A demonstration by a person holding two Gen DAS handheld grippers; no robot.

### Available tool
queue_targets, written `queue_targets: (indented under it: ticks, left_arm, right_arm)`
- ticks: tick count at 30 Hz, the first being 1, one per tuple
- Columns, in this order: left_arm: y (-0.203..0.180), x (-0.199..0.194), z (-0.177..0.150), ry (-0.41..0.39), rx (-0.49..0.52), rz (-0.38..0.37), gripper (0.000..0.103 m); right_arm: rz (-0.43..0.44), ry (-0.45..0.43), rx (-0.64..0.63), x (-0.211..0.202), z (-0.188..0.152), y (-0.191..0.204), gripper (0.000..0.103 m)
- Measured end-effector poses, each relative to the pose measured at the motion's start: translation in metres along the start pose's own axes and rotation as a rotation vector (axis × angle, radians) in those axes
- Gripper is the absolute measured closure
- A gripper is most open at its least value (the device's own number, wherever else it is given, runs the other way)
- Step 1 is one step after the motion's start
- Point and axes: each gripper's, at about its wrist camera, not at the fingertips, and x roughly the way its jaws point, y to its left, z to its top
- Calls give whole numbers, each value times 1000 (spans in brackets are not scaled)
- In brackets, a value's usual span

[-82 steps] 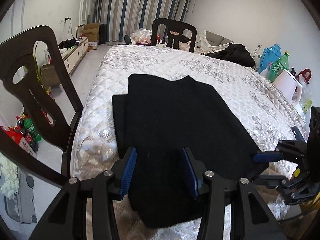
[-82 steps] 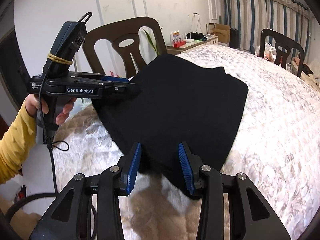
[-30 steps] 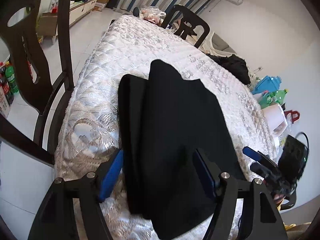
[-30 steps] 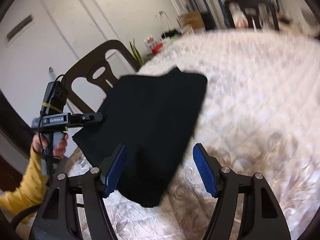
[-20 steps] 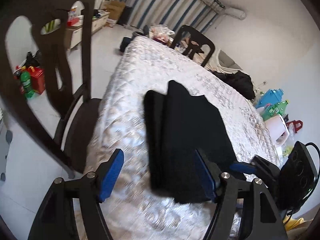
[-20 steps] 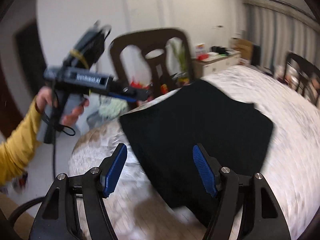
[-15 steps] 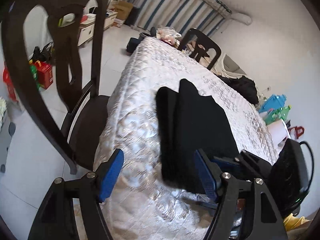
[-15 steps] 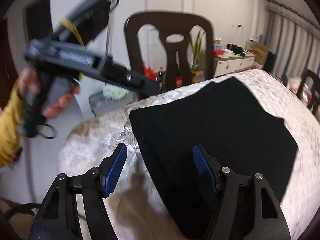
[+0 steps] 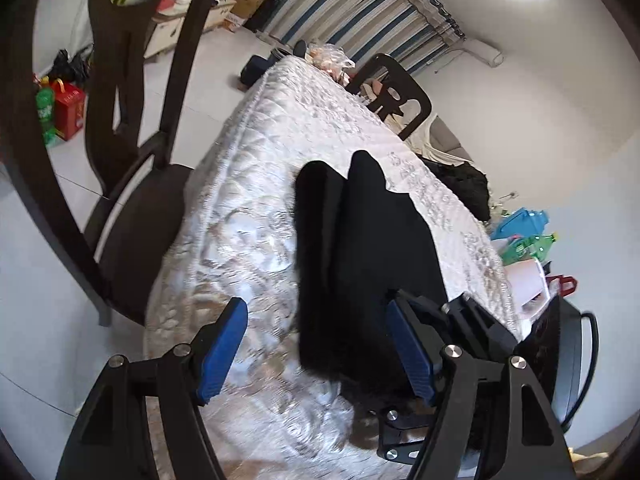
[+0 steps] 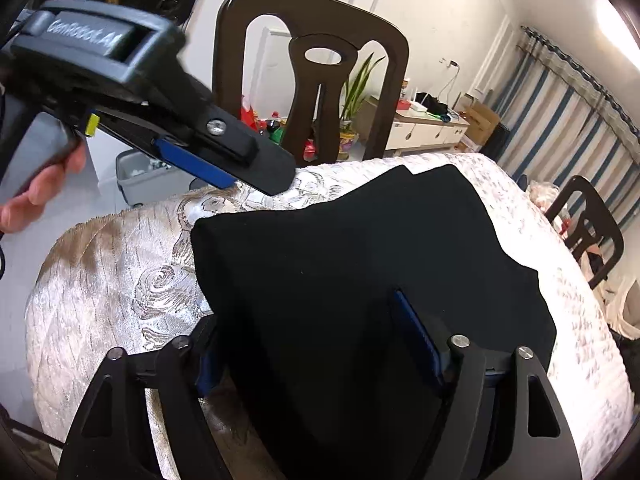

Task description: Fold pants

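The black pants (image 9: 360,248) lie folded in layers on the quilted silver table cover (image 9: 248,208). They also show in the right wrist view (image 10: 360,272). My left gripper (image 9: 316,344) is open wide and empty, above the near edge of the pants and the cover to their left. My right gripper (image 10: 316,344) is open, its jaws straddling the near end of the pants, with the left pad partly hidden by cloth. The left gripper (image 10: 224,164) shows in the right wrist view above the table's near corner. The right gripper (image 9: 452,320) shows in the left wrist view at the pants' right edge.
A dark wooden chair (image 9: 120,120) stands at the table's left side, and another chair (image 9: 392,96) at the far end. Bottles and a white jug (image 9: 528,256) sit to the right. A chair (image 10: 312,72) and a grey bin (image 10: 152,176) stand beyond the near corner.
Both grippers have opened wide and let go of the pants. The left gripper has lifted and swung left of the cloth. The right gripper has moved in over the near end.
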Motion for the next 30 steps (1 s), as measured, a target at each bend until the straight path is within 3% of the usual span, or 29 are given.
queue_targets:
  ticks: [2, 4, 10, 20, 23, 30]
  left_arm:
    - [0, 4, 3, 7, -18, -24, 26]
    - [2, 10, 6, 23, -44, -55, 24]
    - [1, 31, 10, 83, -103, -132, 20]
    - [-16, 53, 23, 158, -63, -190, 19]
    - [-24, 62, 26, 183, -31, -193, 19]
    - [-33, 72, 36, 221, 18, -191, 19]
  right_arm:
    - [13, -19, 13, 0, 5, 0, 54]
    - [15, -38, 29, -5, 3, -1, 62]
    - [24, -55, 63, -9, 1, -4, 65]
    - [66, -65, 104, -11, -1, -6, 66]
    - [110, -65, 135, -13, -2, -10, 66]
    - [301, -81, 295, -30, -12, -41, 62]
